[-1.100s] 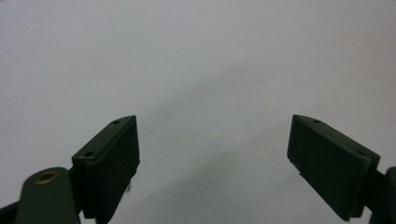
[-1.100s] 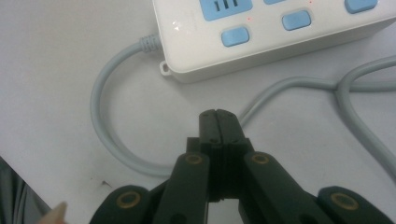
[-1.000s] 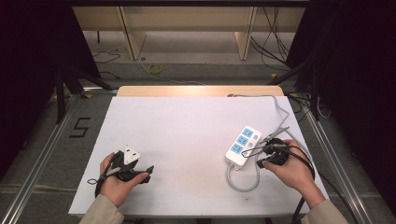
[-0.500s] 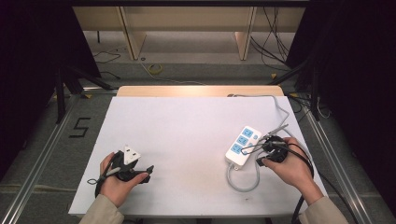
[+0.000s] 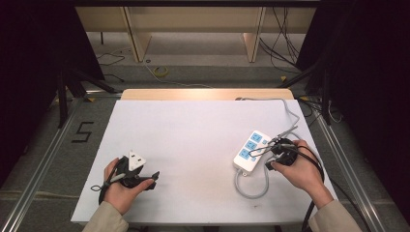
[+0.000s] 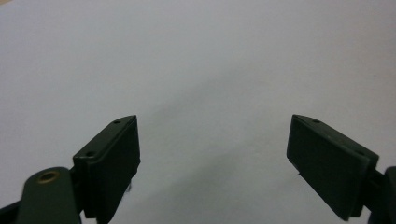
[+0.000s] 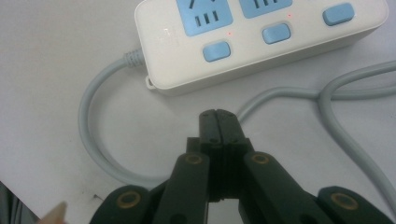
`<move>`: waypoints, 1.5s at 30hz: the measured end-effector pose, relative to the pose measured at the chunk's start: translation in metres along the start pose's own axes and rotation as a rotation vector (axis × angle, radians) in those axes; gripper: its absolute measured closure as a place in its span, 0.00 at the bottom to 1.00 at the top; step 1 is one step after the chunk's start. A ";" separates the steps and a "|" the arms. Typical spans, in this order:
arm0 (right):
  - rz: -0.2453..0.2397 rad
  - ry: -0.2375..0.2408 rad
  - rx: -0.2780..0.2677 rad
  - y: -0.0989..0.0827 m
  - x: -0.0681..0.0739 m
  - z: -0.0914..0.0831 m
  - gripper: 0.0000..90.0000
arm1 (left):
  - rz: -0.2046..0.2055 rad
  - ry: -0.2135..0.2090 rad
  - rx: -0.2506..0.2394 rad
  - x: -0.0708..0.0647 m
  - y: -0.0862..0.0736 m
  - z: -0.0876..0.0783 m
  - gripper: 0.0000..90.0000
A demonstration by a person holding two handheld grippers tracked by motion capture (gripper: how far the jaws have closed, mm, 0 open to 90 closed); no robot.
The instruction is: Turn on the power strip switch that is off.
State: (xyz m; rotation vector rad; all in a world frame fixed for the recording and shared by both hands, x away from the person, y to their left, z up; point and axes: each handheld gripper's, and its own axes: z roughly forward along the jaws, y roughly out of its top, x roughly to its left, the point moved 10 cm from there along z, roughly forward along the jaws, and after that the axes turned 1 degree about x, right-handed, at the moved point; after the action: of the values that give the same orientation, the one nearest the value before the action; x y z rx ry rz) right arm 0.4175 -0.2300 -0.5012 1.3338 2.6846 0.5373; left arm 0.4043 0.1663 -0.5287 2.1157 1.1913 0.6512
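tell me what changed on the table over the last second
Almost nothing. The right tool stays shut just beside the power strip, holding nothing, with at most a tiny shift of the hand. The left tool stays open over bare white table. The strip and its grey cable have not moved.

The left gripper (image 6: 212,163) hangs over the bare white table (image 6: 196,60) — its two black jaws spread wide apart, one left, one right, nothing between.
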 end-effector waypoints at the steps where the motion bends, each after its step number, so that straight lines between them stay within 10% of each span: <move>1: 0.000 -0.003 -0.001 0.001 -0.001 0.000 1.00 | 0.000 0.000 0.000 0.000 0.000 0.000 0.19; 45: 0.031 -0.025 0.035 0.023 -0.025 -0.002 1.00 | 0.008 0.004 0.006 0.000 0.000 0.001 0.20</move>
State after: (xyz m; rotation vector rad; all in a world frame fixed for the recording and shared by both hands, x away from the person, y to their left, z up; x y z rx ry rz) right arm 0.4497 -0.2373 -0.4934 1.3833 2.6694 0.4758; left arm 0.4047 0.1659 -0.5297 2.1263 1.1896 0.6565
